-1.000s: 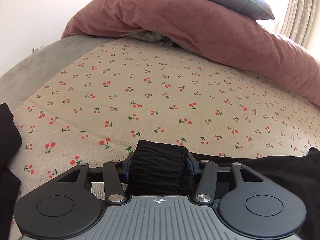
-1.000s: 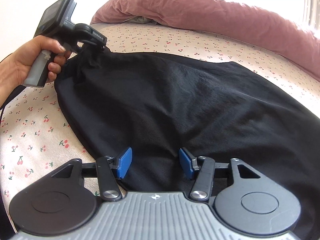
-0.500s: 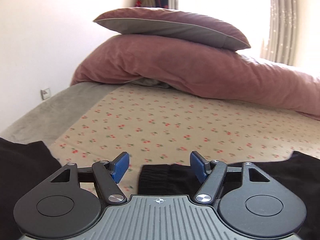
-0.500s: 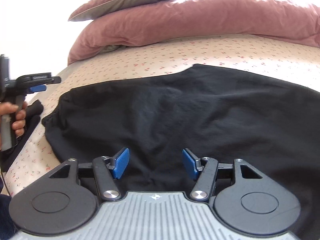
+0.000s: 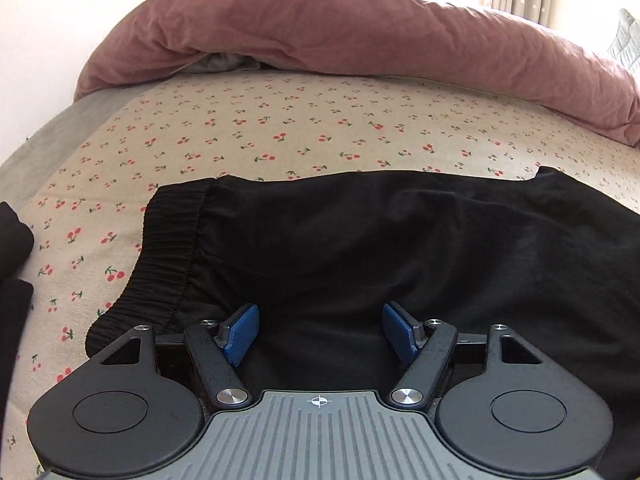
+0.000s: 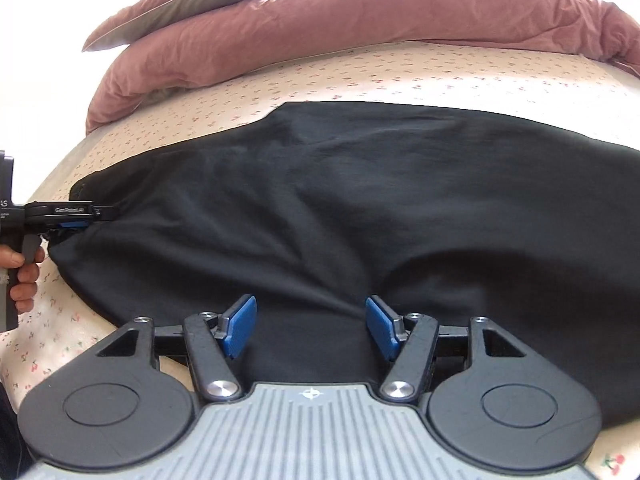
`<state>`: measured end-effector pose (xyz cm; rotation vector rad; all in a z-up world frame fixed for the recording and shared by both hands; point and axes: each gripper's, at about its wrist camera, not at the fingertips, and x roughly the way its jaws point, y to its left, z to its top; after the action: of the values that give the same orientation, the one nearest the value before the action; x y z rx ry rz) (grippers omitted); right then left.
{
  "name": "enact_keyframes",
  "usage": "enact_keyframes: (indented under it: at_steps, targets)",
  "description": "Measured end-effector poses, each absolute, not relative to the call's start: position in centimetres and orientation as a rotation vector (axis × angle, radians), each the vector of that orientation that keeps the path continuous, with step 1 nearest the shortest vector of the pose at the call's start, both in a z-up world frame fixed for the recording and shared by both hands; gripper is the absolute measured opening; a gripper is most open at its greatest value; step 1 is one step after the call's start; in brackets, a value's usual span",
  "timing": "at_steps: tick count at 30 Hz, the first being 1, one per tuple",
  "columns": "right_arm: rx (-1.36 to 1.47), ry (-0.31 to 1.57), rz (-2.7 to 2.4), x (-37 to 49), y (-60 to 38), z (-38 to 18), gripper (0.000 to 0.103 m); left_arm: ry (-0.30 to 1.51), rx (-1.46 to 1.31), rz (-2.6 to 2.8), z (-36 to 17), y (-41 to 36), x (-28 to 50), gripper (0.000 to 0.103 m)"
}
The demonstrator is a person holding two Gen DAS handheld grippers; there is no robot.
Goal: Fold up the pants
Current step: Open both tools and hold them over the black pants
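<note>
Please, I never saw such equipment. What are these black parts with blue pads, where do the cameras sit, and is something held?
There is no robot. A person carries two pistol-grip tools, each with a camera looking forward. One picture is from the left tool, the other from the right tool. Black pants lie on a cherry-print sheet, with a pink duvet behind. Both tools have just been opening. The pants lie under the open jaws, and nothing is gripped.
</note>
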<state>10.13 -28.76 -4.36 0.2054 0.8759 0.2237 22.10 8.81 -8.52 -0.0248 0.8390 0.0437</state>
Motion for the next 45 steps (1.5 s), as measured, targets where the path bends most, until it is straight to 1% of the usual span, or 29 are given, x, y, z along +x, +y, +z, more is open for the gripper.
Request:
enact_keyframes:
  at_steps: [3,8,9,10,11,15,17,18,19,20,21,23,25,26,29,32,38,43,45]
  targets:
    - [0.200,0.869,0.130,8.6,-32.5,-4.7,0.050,0.850,-0.004,0.056,-8.3,8.7,22.1,0.069]
    - [0.088,0.872,-0.019,7.2,-36.3,-4.8,0.049,0.853,0.009,0.074,-8.3,8.6,21.9,0.069]
    - [0.062,0.877,-0.062,7.1,-36.9,-4.9,0.053,0.854,0.010,0.074,-8.2,8.7,21.9,0.068]
    - [0.051,0.881,-0.111,6.9,-38.1,-5.0,0.061,0.855,0.011,0.075,-8.2,8.7,21.9,0.068]
    - [0.070,0.884,-0.138,6.7,-39.2,-5.1,0.063,0.856,0.014,0.077,-8.2,8.7,21.9,0.068]
    - [0.120,0.879,-0.208,5.8,-42.8,-5.1,0.064,0.860,0.016,0.086,-8.1,8.9,21.8,0.068]
    - [0.124,0.878,-0.277,5.6,-44.3,-5.3,0.068,0.864,0.031,0.082,-8.0,8.8,21.8,0.068]
    - [0.124,0.882,-0.317,5.5,-45.0,-5.4,0.080,0.866,0.046,0.076,-8.0,8.7,21.8,0.068]
    - [0.124,0.891,-0.379,5.3,-45.7,-5.5,0.087,0.871,0.053,0.072,-7.8,8.7,21.8,0.068]
    - [0.127,0.893,-0.434,5.2,-46.4,-5.6,0.087,0.880,0.042,0.070,-7.6,8.8,21.8,0.067]
    - [0.144,0.881,-0.472,5.0,-46.9,-5.3,0.087,0.885,0.021,0.064,-7.3,8.9,21.7,0.061]
    - [0.216,0.823,-0.495,4.5,-47.4,-4.2,0.087,0.867,-0.023,0.052,-6.3,9.0,21.3,0.060]
    - [0.259,0.766,-0.429,4.5,-46.9,-3.4,0.093,0.809,-0.038,0.018,-4.8,8.3,20.4,0.060]
    - [0.265,0.740,-0.392,4.7,-46.4,-3.1,0.093,0.780,-0.032,0.004,-4.1,7.7,20.0,0.063]
    - [0.273,0.694,-0.313,5.9,-45.1,-2.4,0.093,0.740,-0.020,-0.047,-3.1,4.9,19.2,0.065]
    - [0.274,0.676,-0.244,7.2,-44.0,-2.2,0.093,0.750,-0.005,-0.083,-3.7,1.9,19.2,0.077]
    - [0.169,0.659,-0.246,9.4,-42.1,-2.4,0.093,0.793,0.063,-0.059,-5.7,-1.3,20.1,0.078]
    - [0.161,0.718,-0.244,10.7,-41.5,-3.4,0.093,0.846,0.062,-0.044,-7.2,-1.7,20.4,0.080]
    - [0.160,0.772,-0.244,11.1,-41.2,-4.0,0.093,0.859,0.049,-0.039,-7.6,-1.4,20.5,0.082]
